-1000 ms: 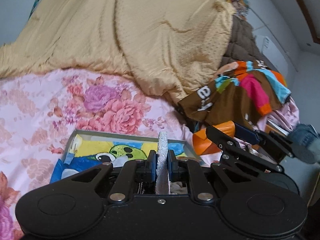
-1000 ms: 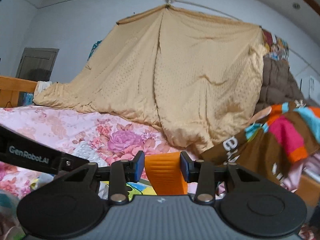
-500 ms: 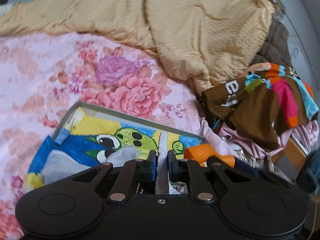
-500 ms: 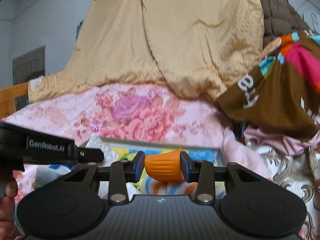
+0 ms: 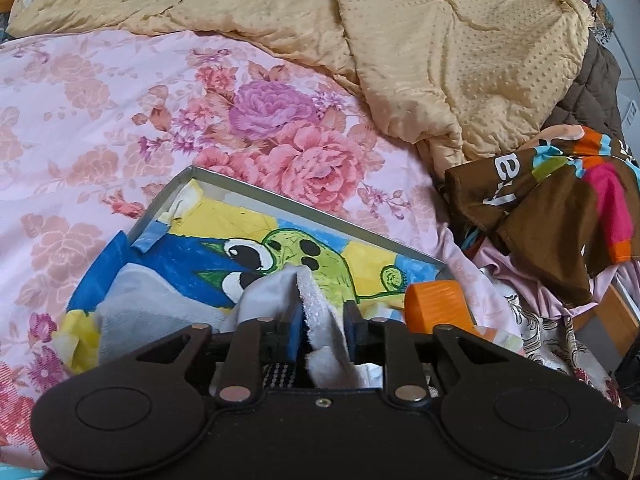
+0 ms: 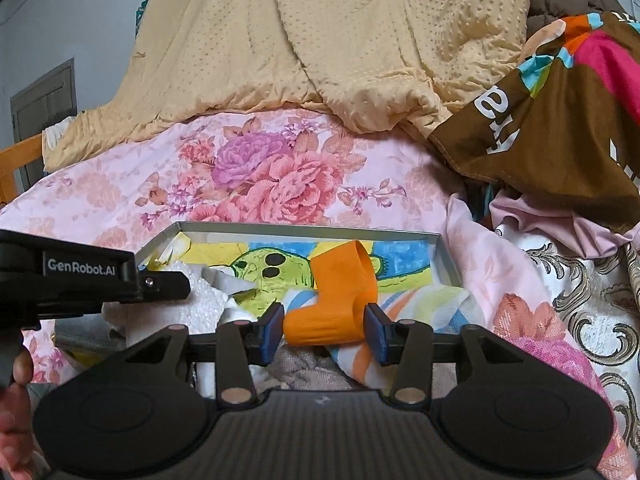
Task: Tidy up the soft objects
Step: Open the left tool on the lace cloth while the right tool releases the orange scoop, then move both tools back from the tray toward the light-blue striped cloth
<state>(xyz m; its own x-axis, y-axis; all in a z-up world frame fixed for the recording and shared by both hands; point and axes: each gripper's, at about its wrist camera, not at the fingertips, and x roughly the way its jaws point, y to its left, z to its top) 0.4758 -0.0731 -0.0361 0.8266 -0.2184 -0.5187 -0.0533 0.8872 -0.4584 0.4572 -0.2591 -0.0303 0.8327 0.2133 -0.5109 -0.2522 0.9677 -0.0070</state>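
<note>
Orange sock and white cloth being let go over the tray

Both of my jaws are opening: the left hand-held gripper [image 5: 320, 334] has a white fleecy cloth [image 5: 316, 300] loose between its pads, the right hand-held gripper [image 6: 324, 330] frees an orange sock [image 6: 334, 300] that rests in the metal tray [image 6: 304, 230]. Next I judge both should back away cleanly without snagging fabric. Tray sits on a floral bed sheet [image 5: 120, 120], a tan quilt [image 5: 440, 40] heaped behind.

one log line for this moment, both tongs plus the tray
left tongs: opening, white cloth between | right tongs: opening, orange sock between | tray: on flowered bedspread
</note>
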